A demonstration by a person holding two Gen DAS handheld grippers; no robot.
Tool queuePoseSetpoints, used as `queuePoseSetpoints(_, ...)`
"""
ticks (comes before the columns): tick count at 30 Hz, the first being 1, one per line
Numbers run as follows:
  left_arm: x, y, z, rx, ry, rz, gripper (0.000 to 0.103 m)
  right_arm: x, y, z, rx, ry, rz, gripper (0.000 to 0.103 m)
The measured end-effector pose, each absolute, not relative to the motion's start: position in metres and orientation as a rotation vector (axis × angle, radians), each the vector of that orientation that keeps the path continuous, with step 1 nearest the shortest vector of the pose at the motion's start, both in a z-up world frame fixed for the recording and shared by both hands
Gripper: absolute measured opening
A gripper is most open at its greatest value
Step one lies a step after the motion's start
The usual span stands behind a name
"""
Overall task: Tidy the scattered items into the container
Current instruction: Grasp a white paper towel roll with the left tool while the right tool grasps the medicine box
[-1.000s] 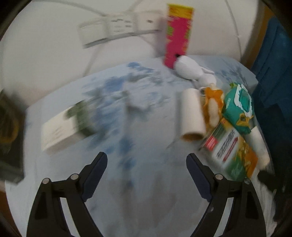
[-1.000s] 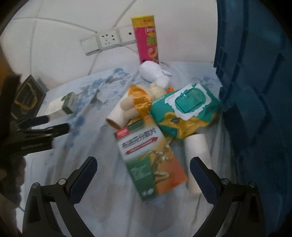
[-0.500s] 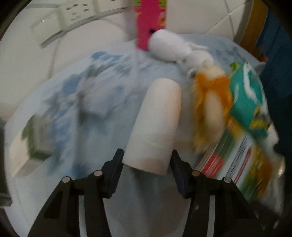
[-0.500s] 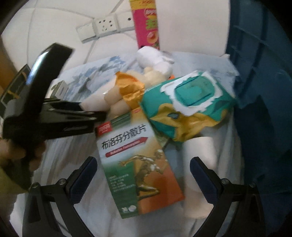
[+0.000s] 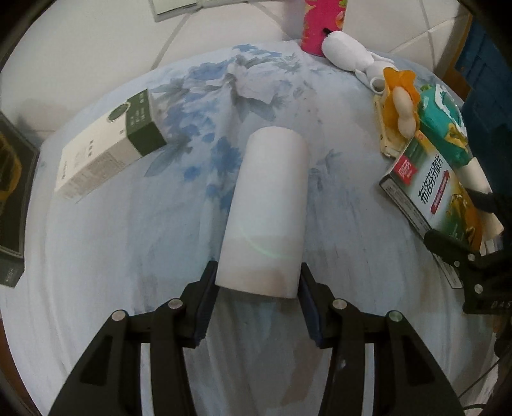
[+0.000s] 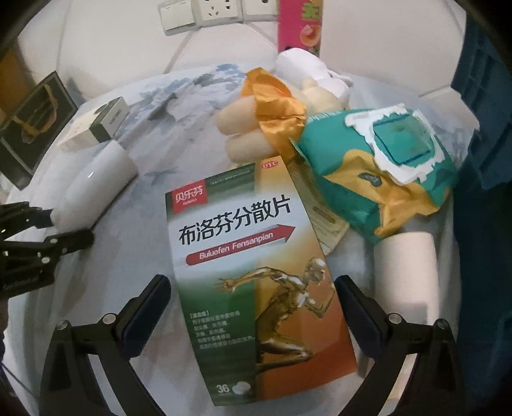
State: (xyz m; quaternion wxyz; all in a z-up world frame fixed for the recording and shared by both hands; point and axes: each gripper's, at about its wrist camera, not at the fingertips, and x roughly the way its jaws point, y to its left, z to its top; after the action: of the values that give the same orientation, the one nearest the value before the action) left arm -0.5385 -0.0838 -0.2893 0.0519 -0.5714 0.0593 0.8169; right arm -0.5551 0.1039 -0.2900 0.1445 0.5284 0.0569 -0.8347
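My left gripper (image 5: 257, 289) is shut on a white paper roll (image 5: 267, 211) and holds it above the blue floral cloth; roll and gripper also show in the right wrist view (image 6: 92, 188). My right gripper (image 6: 252, 296) is open, its fingers either side of the green and orange medicine box (image 6: 256, 272), which lies flat. Beside it lie a teal wipes pack (image 6: 380, 166), a second white roll (image 6: 406, 272), a plush toy with orange cloth (image 6: 272, 118) and a white plush (image 6: 304, 68). The dark blue container (image 6: 486, 128) stands at the right.
A white and green box (image 5: 108, 150) lies at the left of the cloth. A pink snack tube (image 5: 323, 25) stands at the back by the tiled wall. A black framed object (image 5: 12, 198) sits at the far left edge. Wall sockets (image 6: 208, 12) are behind.
My left gripper closed on the white roll and pulled it away from the pile toward the middle of the cloth. My right gripper moved closer over the medicine box, staying open.
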Motion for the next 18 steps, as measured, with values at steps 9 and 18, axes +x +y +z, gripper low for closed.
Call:
queuePoseSetpoints(9,-0.545,-0.079,-0.294,-1.700,0.207,2.513,0.050,-0.557,0.101,-0.295,1.555,0.205,-2.407,0.103)
queuePoseSetpoints(18,-0.517,-0.081,-0.274,-1.686,0.164,2.530,0.045,-0.542,0.093,-0.282,1.575,0.151,-2.383,0.097)
